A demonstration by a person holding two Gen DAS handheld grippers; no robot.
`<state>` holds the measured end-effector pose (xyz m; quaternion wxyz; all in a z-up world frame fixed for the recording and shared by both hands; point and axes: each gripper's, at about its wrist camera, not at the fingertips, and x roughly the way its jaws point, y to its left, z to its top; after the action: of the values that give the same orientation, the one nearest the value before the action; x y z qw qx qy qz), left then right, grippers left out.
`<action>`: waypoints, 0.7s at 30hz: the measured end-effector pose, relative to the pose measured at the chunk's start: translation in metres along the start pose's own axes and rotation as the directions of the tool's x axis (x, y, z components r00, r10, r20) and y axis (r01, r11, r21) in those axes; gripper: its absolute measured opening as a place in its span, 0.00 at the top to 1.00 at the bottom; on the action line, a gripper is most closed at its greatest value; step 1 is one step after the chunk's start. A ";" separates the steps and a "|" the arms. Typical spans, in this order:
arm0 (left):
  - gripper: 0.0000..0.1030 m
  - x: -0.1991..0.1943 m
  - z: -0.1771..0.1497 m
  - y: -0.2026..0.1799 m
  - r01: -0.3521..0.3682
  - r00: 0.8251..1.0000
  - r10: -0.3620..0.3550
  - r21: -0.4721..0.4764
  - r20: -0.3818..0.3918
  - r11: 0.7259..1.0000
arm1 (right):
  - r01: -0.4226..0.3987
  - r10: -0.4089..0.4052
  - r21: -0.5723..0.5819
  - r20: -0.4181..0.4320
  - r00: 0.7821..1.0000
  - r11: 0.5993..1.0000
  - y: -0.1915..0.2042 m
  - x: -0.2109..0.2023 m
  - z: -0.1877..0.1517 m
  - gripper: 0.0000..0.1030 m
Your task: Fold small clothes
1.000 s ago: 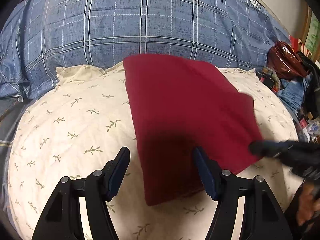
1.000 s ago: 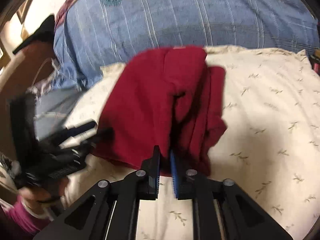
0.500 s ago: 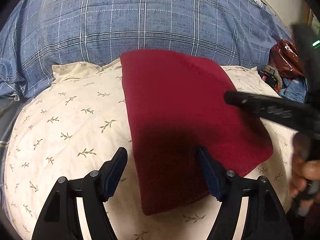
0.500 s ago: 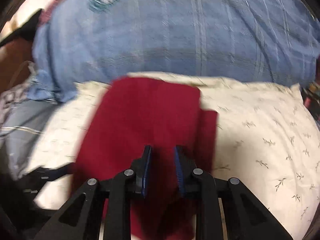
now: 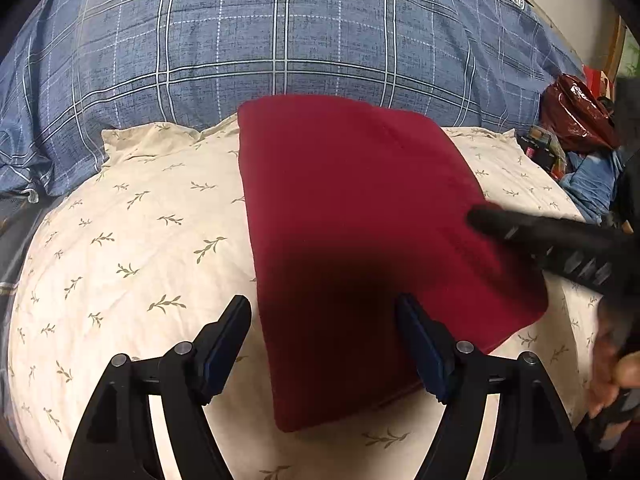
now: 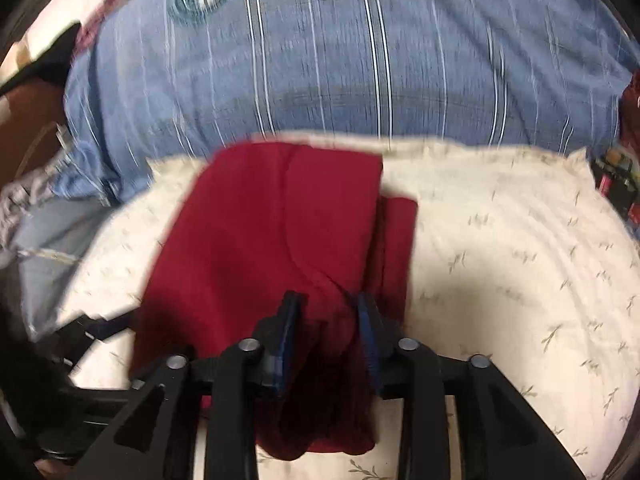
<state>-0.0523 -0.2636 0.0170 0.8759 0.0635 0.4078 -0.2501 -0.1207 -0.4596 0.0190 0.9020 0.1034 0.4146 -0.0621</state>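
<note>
A folded dark red garment (image 5: 360, 240) lies flat on a cream pillow with a leaf print (image 5: 132, 240), one folded layer stacked over another that sticks out along its right edge in the right wrist view. Nearest the left camera, the left tool (image 5: 324, 320) hovers with its jaws spread wide, having just been opening, one finger over the pillow and the other over the cloth, neither pressing on it. The right tool (image 6: 326, 314) sits low over the garment's near end, its jaws partly apart and just opening, red cloth between them but not visibly pinched. Beyond the pillow lies a blue plaid bedcover (image 5: 280, 40). At far right, a shiny red bag (image 5: 576, 116) sits amid clutter.
</note>
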 end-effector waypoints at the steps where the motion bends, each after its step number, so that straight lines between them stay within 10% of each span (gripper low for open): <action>1: 0.27 0.000 0.000 0.000 -0.002 1.000 0.002 -0.002 -0.003 1.000 | -0.001 0.001 0.009 0.014 1.000 1.000 -0.002 0.000 -0.002 0.56; 6: 0.27 -0.005 0.001 0.005 0.021 1.000 -0.021 -0.021 -0.008 1.000 | -0.060 0.059 0.035 0.027 0.998 0.998 -0.009 -0.012 -0.001 0.53; 10: 0.26 -0.015 0.008 0.026 0.094 0.995 -0.092 -0.097 0.023 0.991 | -0.137 0.129 0.117 0.077 0.989 0.984 -0.028 -0.017 0.005 0.29; 21: 0.11 0.034 0.026 0.061 0.243 0.966 -0.257 -0.253 -0.021 0.936 | -0.326 0.328 0.282 0.042 0.944 0.902 -0.061 0.044 0.024 0.24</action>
<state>0.0140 -0.2322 0.0033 0.8268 -0.0921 0.4638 -0.3047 -0.0865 -0.5257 -0.0076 0.8738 0.3006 0.3810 0.0315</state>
